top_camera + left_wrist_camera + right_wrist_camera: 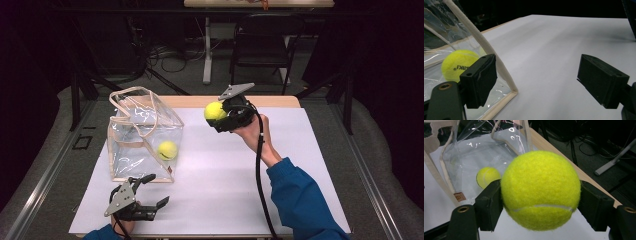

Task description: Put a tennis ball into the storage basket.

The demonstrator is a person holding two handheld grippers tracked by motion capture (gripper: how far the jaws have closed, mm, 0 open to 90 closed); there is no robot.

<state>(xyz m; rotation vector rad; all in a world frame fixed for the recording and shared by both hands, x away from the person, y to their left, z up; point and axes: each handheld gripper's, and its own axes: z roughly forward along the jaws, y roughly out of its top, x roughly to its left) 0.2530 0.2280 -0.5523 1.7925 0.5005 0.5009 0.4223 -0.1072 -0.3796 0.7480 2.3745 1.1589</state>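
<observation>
- Well, the bag (142,135) near the bench's (300,165) far left corner looks light and floppy, clear film with cloth trim; the stiffer rim or handles seem the place to take hold.
- Left gripper (149,192) rests by the near left edge, jaws spread, pinching nothing.
- Right gripper (220,114), raised over the far edge, pinches a ball (214,110): light, fuzzy, springy, gripped across its middle.
- Second ball (167,150) lies inside the bag.
- Glare blurs the bag's mouth, so how wide it gapes is hard to tell.
</observation>
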